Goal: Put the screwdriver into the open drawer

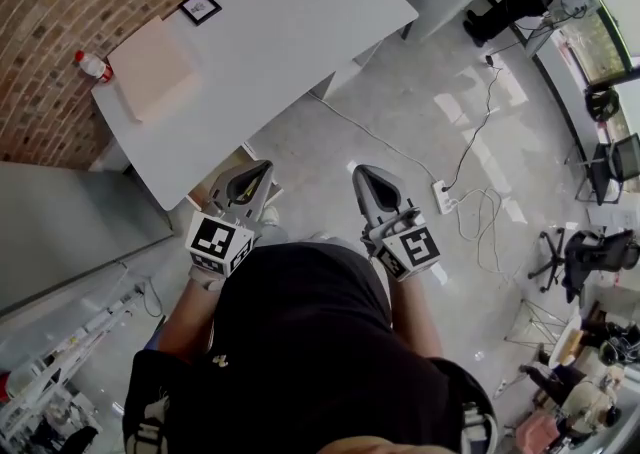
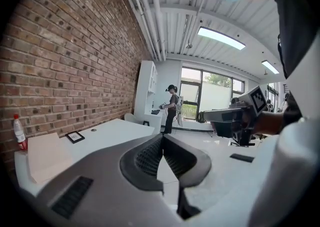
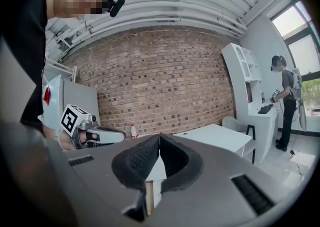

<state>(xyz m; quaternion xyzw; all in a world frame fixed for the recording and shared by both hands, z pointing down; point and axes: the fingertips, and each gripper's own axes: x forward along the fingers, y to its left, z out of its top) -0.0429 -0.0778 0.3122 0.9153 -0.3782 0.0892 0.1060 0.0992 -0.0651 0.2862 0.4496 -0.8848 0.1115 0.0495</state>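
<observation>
1. Tools: the left gripper (image 1: 258, 170) and the right gripper (image 1: 364, 174) are held side by side close to the holder's body, both pointing forward. In the left gripper view the ribbed pads meet at the tips (image 2: 162, 136) with nothing between them. The right gripper view shows the same, with its jaws closed together on nothing (image 3: 159, 136).

2. Task item: no screwdriver shows in any view. It is not between either pair of jaws, and none can be made out on the white table (image 1: 300, 32) ahead of the tools.

3. Drawer: none is confirmed. A tan shape (image 1: 226, 174) shows just beyond the left gripper's tips, under the near table edge. Whether it is the open drawer cannot be told.

4. Other items ahead of the tools, well apart from them:
   - A bottle (image 1: 92, 65) stands at the far left table corner.
   - A beige board (image 1: 158, 67) lies just beside the bottle.
   - A framed marker card (image 1: 200, 7) lies beyond the board.
   - A power strip (image 1: 441, 197) lies on the floor to the right of the right gripper.

5. Handling assessment (a judgement, since the item is unseen): a screwdriver should be rigid, fairly light and not fragile. Its round handle is likely to roll or slip between the pads.

6. Recommended hold: clamp across the handle near its middle, with the shaft level, so it does not swing when carried.

7. Status: the task has not started. The screwdriver must first be found, and the jaws must be opened.
</observation>
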